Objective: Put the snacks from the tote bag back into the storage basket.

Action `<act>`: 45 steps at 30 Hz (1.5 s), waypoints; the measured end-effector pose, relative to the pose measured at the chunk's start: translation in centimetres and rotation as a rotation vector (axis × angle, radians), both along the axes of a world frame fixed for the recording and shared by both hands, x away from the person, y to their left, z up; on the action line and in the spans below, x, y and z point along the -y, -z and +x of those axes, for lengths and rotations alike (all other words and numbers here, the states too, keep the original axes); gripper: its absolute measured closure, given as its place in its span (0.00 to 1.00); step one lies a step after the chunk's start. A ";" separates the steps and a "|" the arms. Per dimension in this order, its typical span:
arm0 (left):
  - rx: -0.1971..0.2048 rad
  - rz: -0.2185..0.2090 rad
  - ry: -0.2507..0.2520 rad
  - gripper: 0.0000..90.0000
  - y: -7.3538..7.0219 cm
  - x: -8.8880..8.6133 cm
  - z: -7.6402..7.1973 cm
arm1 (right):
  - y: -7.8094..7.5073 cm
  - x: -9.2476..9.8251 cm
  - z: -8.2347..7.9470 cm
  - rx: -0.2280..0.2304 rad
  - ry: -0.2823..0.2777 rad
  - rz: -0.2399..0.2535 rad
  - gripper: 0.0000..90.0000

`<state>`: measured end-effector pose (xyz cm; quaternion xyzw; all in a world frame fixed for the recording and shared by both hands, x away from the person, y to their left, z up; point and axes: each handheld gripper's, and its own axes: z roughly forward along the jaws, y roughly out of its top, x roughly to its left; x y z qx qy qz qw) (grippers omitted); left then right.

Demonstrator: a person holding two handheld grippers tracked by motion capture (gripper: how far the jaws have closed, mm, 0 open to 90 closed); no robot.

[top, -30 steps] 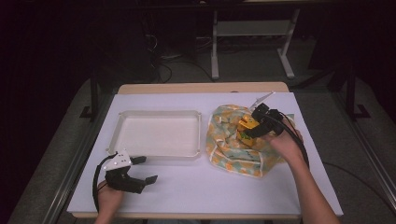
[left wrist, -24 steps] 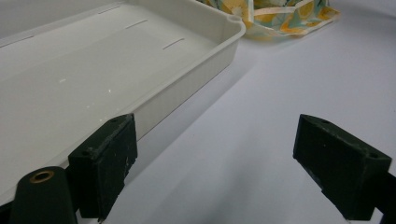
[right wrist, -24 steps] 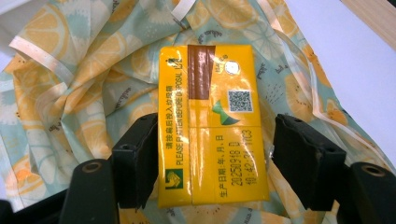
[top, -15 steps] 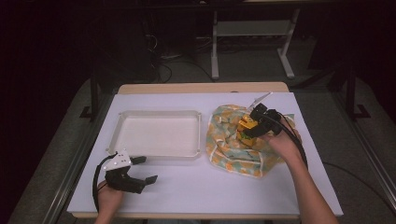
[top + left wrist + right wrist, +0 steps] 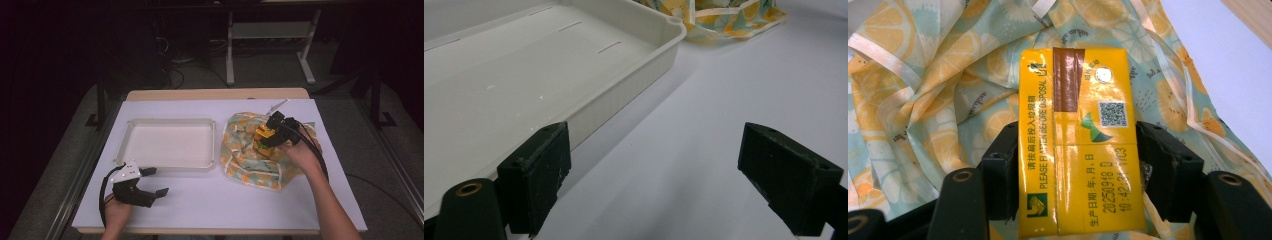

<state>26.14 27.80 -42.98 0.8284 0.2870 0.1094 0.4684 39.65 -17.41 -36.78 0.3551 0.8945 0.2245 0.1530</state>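
- The right claw (image 5: 1075,165) is clamped on a yellow tissue pack (image 5: 1078,140), one jaw against each long side; the pack's printed face fills the space between them in the right gripper view.
- In the high view the right claw (image 5: 274,134) holds the yellow tissue pack (image 5: 264,136) above a crumpled cloth printed with orange slices (image 5: 250,155), which lies on the right part of the white table (image 5: 215,200).
- Whether the pack touches the cloth or hangs just clear of it cannot be told.
- Risk, as a judgement: the wrapper looks glossy and the pack soft, so it could squash or slip out between the jaws if the hand swings fast.
- Another risk: a fold or the pale ribbon trim of the cloth (image 5: 923,100) may snag on a jaw and be dragged along with the pack.
- The left claw (image 5: 145,186) rests near the table's front left, jaws wide apart and holding nothing.
- In the left gripper view its left jaw sits just beside the near wall of a white plastic tray (image 5: 589,60), which is empty.
- That tray (image 5: 170,142) lies just left of the cloth, well apart from the pack.
- If the pack is meant for the tray, the raised tray rim could catch it on a low pass.
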 end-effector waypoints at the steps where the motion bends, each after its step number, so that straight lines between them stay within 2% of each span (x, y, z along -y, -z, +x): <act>1: -0.002 -0.001 -0.001 0.15 0.0 0.0 0.0 | 0.0 0.0 0.0 -0.001 -0.003 -0.001 0.45; 8: -0.001 -0.001 0.000 0.15 0.0 0.0 0.0 | 0.0 -0.1 -0.1 -0.010 -0.014 0.003 0.51; 25: 0.001 -0.003 -0.001 0.15 0.0 0.0 0.0 | -0.1 0.0 0.0 -0.022 -0.017 0.019 0.53; 37: 0.004 -0.003 -0.002 0.15 0.0 0.0 0.0 | -0.1 0.4 0.3 -0.034 -0.010 0.064 0.54; 45: 0.006 -0.006 -0.005 0.15 0.0 0.0 -0.1 | -0.2 0.5 0.6 -0.043 -0.005 0.071 0.54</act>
